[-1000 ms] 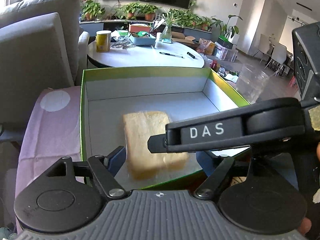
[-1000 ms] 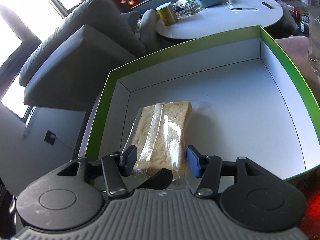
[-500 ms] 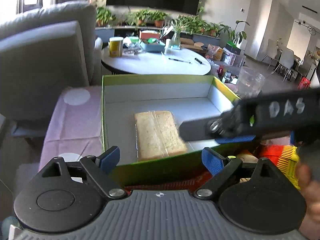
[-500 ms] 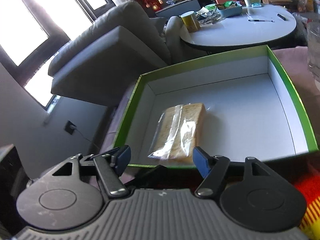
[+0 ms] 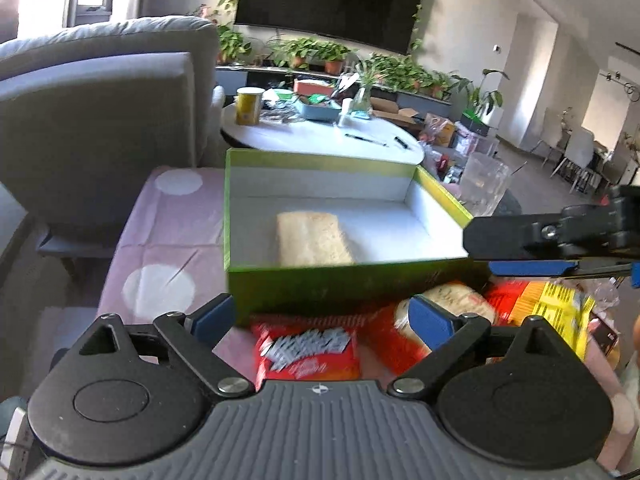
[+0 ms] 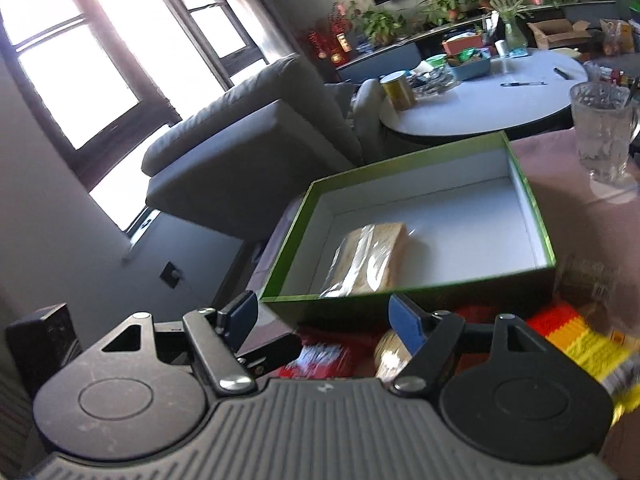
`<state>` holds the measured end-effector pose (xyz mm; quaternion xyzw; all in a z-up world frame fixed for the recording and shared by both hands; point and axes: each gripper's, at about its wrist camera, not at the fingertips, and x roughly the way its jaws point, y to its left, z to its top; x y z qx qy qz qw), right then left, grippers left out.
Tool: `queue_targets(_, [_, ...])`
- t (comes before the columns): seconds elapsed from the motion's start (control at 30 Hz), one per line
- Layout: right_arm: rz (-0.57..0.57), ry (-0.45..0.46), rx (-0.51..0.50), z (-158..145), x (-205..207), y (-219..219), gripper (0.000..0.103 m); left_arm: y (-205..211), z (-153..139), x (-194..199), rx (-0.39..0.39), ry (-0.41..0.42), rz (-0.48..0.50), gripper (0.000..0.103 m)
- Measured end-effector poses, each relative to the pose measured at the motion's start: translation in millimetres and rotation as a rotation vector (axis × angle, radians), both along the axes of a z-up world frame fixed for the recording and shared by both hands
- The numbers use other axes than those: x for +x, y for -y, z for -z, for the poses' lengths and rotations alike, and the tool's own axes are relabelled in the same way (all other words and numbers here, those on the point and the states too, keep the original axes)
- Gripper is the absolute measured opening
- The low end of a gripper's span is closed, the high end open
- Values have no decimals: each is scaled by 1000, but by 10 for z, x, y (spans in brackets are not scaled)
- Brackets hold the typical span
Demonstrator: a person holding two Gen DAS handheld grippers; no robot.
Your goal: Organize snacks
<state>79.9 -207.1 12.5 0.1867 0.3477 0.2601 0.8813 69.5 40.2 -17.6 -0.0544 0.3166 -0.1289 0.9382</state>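
A: Left wrist view: bread lies in box, 12 o'clock; red pack, yellow pack wait outside on surface.
B: Jaws?
A: Left gripper, right gripper both released, empty. Labels too blurred to read.

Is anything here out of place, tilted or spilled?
Nothing stands out. The wrapped bread lies flat inside the green box, and the other snack packs lie loose in front of the box. Both the left gripper and right gripper are open and hold nothing.
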Motion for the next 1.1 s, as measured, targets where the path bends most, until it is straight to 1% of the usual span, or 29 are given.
queue_targets(0.1, [-28, -6, 6, 24, -67, -75, 86, -99, 75, -84, -8, -21, -13, 93])
queue_targets(0.23, [-33, -48, 3, 85, -56, -230, 86, -154, 173, -179, -10, -40, 3, 93])
queue_targets(0.33, [-58, -90, -15, 174, -22, -413, 86, -172, 267, -173, -16, -58, 10, 93])
queue_targets(0.43, [-62, -133, -59, 301, 11, -559, 86, -178, 353, -159, -34, -78, 16, 93])
queue_targets(0.53, [-52, -157, -136, 458, 28, -723, 86, -156, 434, -139, -41, -91, 37, 93])
queue_targets(0.73, [-37, -228, -170, 668, 83, -805, 86, -124, 575, -87, -40, -111, 60, 93])
queue_targets(0.9, [-20, -231, -195, 706, 92, -860, 86, -129, 624, -67, -51, -121, 67, 93])
queue_targets(1.0, [-11, -236, -217, 713, 99, -902, 86, -117, 658, -36, -41, -130, 67, 93])
queue_targets(1.1, [-12, -259, -228, 750, 143, -935, 86, -110, 692, -36, -34, -136, 69, 93])
